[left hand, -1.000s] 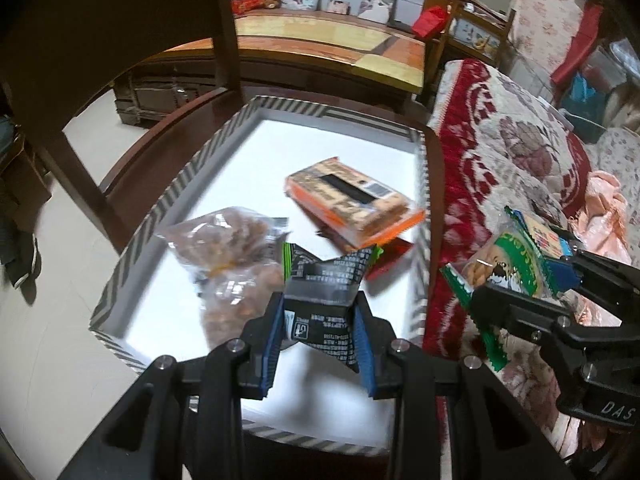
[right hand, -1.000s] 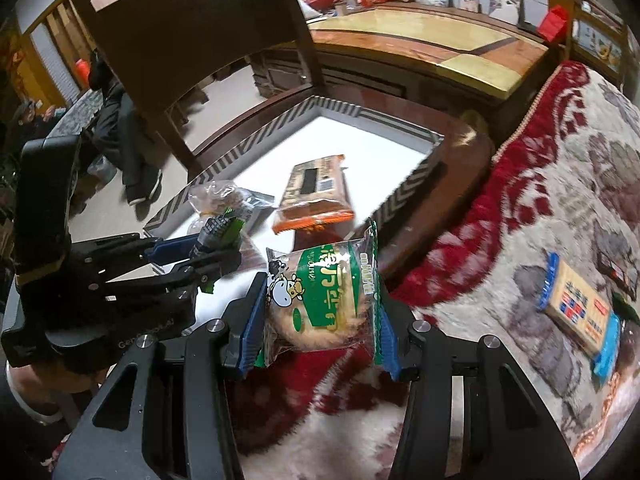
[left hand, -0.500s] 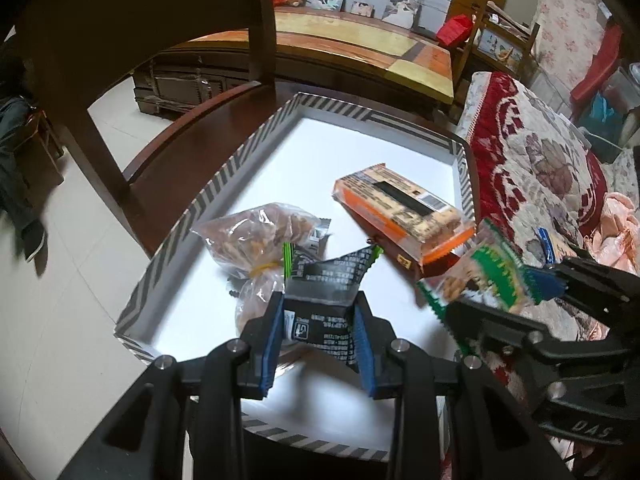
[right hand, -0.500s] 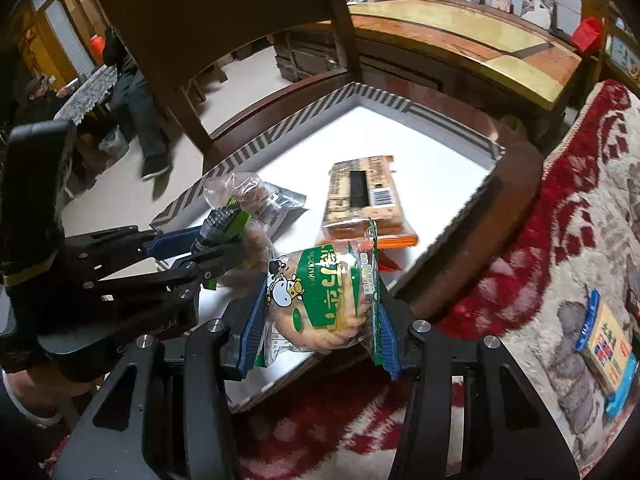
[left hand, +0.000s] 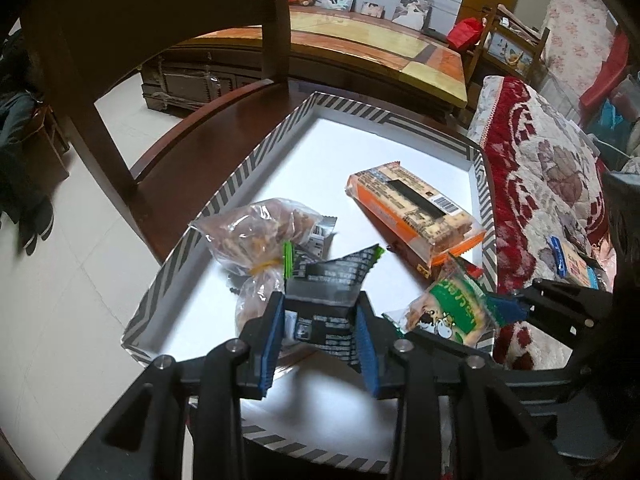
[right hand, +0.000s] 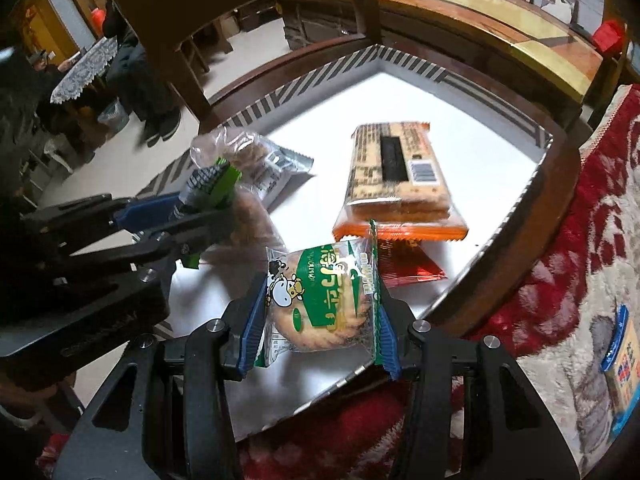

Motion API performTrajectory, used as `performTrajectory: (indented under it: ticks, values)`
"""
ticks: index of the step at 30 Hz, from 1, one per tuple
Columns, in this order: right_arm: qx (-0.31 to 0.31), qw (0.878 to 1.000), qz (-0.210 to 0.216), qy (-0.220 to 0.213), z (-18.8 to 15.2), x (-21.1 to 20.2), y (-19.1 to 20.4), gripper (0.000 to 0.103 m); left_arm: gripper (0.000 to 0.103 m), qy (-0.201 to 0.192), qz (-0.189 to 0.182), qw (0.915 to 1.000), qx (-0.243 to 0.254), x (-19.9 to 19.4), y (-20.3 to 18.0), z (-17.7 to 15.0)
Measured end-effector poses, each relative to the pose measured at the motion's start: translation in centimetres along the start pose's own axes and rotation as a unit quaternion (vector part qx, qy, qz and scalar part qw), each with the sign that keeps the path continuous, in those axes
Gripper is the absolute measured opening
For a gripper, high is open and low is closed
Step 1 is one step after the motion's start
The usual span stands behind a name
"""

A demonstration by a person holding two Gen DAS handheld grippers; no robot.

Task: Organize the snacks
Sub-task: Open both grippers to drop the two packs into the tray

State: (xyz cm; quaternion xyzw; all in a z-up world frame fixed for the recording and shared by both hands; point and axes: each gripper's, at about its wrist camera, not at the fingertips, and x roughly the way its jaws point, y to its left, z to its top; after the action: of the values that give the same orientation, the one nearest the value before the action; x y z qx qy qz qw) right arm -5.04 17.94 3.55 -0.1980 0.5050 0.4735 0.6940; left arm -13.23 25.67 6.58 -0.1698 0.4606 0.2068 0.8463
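My left gripper (left hand: 320,332) is shut on a black snack packet (left hand: 328,284) with green ends, held over the near part of the white tray (left hand: 248,160). My right gripper (right hand: 320,320) is shut on a green cookie packet (right hand: 324,300) and holds it over the tray's near right edge; the packet also shows in the left wrist view (left hand: 452,308). In the tray lie an orange cracker pack (left hand: 412,212), clear bags of brown snacks (left hand: 260,232) and a red packet (right hand: 404,264).
The tray, with a striped rim, sits on a dark wooden chair seat (left hand: 208,128). A red and cream blanket (right hand: 580,248) lies to the right with a blue-edged snack pack (right hand: 624,364) on it. A low wooden table (left hand: 360,40) stands behind.
Both grippers moved left over the tray. The green cookie packet came from above the blanket to above the tray's near right edge. Both holds are unchanged.
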Motion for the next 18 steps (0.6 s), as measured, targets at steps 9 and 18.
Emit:
performTrajectory:
  ticks: [9, 18]
  values:
    - [0.011, 1.0, 0.008, -0.014, -0.7, -1.1, -0.6, 0.049, 0.066, 0.002, 0.005, 0.9999, -0.012, 0.1, 0.1, 0.1]
    - [0.034, 0.998, 0.019, -0.041, -2.2, -3.9, -1.3, 0.049, 0.076, -0.004, 0.013, 0.9999, -0.006, -0.5, -0.7, 0.1]
